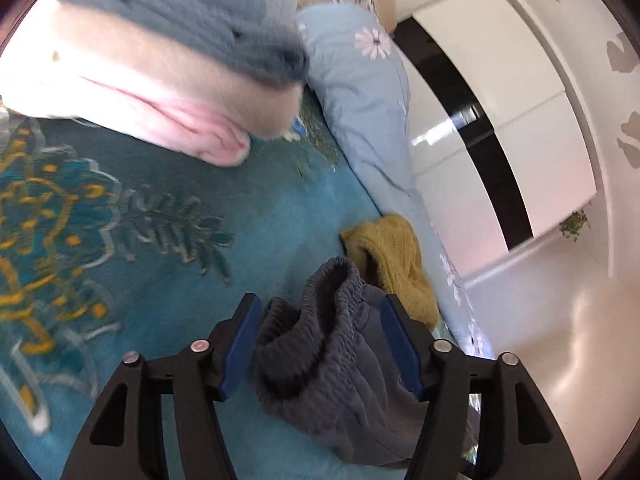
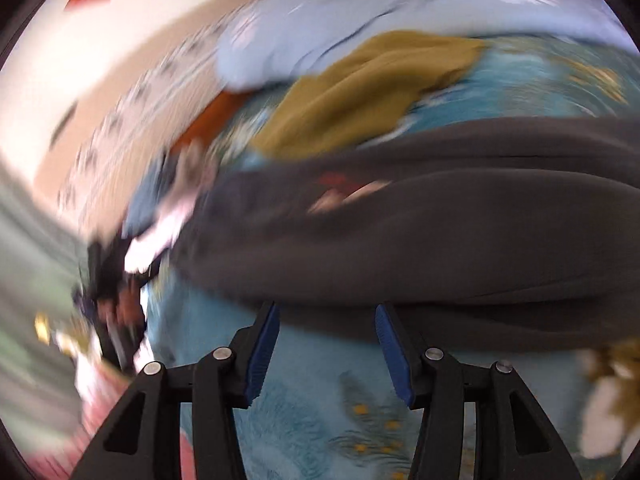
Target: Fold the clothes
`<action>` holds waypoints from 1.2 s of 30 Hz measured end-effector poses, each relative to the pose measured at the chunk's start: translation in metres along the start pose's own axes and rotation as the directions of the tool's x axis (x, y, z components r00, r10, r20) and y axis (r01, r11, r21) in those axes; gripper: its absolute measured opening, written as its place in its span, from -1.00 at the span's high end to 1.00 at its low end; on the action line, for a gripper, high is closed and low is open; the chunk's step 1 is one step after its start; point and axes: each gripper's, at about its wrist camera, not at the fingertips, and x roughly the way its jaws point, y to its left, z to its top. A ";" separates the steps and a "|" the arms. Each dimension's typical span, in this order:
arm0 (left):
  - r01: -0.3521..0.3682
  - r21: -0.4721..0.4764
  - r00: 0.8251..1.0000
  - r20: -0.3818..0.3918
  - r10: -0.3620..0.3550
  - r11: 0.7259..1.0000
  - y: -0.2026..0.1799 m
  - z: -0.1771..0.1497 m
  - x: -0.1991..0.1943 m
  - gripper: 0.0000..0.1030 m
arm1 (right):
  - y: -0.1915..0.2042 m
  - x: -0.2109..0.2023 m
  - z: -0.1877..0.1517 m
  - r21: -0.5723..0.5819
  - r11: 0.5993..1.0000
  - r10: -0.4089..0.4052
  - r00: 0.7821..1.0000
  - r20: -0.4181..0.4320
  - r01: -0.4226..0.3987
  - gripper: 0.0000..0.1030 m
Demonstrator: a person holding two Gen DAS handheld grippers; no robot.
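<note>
A grey garment with an elastic waistband (image 1: 328, 380) lies crumpled on the teal patterned bedspread (image 1: 180, 260). My left gripper (image 1: 320, 300) stands open around its waistband, and the blue pads do not squeeze the cloth. The right wrist view is heavily blurred. There the dark grey garment (image 2: 400, 232) stretches across the bedspread (image 2: 320, 420) just beyond my right gripper (image 2: 326, 310), which is open with nothing between its fingers. A mustard knit garment (image 1: 396, 256) lies bunched behind the grey one, and the mustard garment (image 2: 360, 92) also lies past the grey cloth in the right wrist view.
A folded pink and grey-blue pile (image 1: 160, 80) sits at the far left of the bed. A light blue flowered pillow (image 1: 360, 100) runs along the bed's right edge. Beyond it are white cabinets (image 1: 500, 100) and pale floor (image 1: 560, 340). Blurred clutter (image 2: 112, 288) lies at the right view's left.
</note>
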 end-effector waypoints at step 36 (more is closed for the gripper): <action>0.172 0.269 0.924 -0.378 -0.061 0.948 -0.044 -0.011 0.023 0.66 | 0.001 0.025 -0.013 -0.025 0.999 -0.045 0.998 -0.050 0.044 -0.12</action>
